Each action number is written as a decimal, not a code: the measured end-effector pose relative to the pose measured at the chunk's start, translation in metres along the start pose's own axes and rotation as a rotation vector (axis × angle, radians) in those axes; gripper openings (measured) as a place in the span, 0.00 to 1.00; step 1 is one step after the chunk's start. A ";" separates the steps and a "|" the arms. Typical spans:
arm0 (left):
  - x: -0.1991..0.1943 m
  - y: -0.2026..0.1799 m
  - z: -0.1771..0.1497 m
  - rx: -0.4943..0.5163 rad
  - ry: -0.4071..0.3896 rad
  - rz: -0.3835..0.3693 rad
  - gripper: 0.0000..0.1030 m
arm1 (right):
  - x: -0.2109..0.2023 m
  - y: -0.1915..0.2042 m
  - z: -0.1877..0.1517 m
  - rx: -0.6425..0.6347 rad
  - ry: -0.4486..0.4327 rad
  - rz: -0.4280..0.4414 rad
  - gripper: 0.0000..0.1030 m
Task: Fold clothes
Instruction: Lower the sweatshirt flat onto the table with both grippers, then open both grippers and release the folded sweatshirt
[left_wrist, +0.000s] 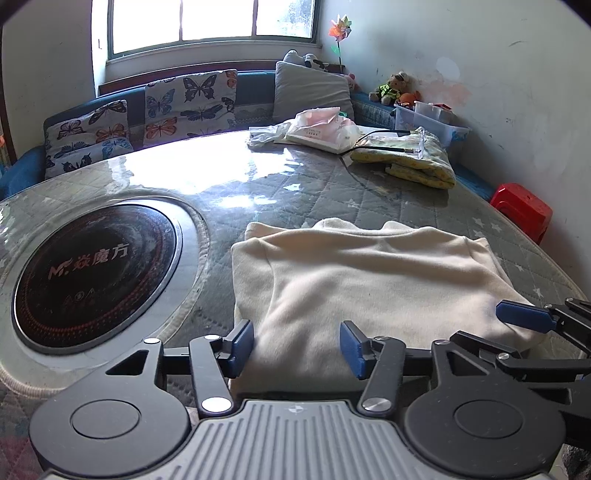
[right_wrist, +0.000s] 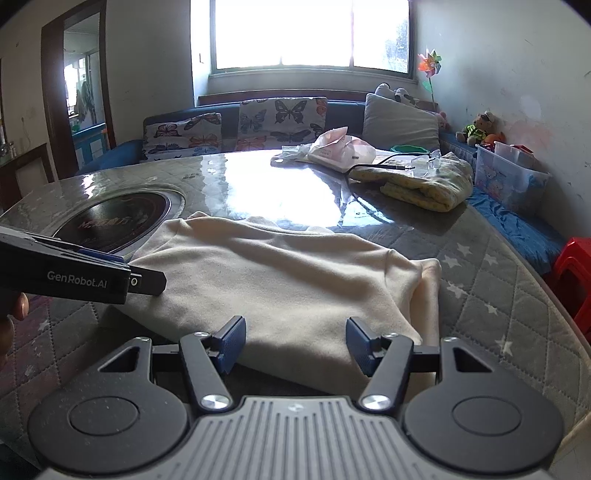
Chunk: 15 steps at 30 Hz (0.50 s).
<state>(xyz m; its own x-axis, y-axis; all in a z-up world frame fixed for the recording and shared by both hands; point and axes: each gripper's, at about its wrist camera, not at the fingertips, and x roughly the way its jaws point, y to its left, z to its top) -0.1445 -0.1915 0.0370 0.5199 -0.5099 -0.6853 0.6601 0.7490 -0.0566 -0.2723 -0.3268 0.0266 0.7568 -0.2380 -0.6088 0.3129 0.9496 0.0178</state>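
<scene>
A cream garment (left_wrist: 369, 280) lies folded flat on the grey quilted table (left_wrist: 295, 192). My left gripper (left_wrist: 297, 345) stands open over the garment's near edge, its blue pads apart with only flat cloth seen between them and no pad pressing on it. In the right wrist view the same cream garment (right_wrist: 280, 280) spreads ahead, and my right gripper (right_wrist: 295, 343) is open above its near edge, nothing gripped. The right gripper's fingers (left_wrist: 524, 315) show at the left view's right edge; the left gripper's body (right_wrist: 74, 275) shows at the right view's left side.
A round black cooktop (left_wrist: 92, 273) is set into the table at left. A folded yellow cloth (left_wrist: 406, 158), a cable and a pink packet (left_wrist: 317, 125) lie at the far side. A sofa with butterfly cushions (left_wrist: 192, 99) stands behind; a red stool (left_wrist: 524, 210) at right.
</scene>
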 end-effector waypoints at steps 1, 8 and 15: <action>-0.001 0.000 -0.001 0.004 0.001 0.001 0.56 | -0.001 0.001 -0.001 0.000 0.002 0.002 0.60; -0.009 0.001 -0.009 -0.001 0.016 0.010 0.62 | -0.012 0.008 -0.009 -0.014 0.006 0.003 0.69; -0.020 -0.001 -0.014 -0.001 0.033 -0.001 0.69 | -0.023 0.014 -0.013 -0.007 0.001 0.019 0.78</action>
<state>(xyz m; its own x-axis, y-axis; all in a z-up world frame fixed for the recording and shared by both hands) -0.1630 -0.1760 0.0399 0.5014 -0.4961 -0.7088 0.6599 0.7492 -0.0575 -0.2924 -0.3055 0.0306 0.7619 -0.2202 -0.6091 0.2950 0.9552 0.0238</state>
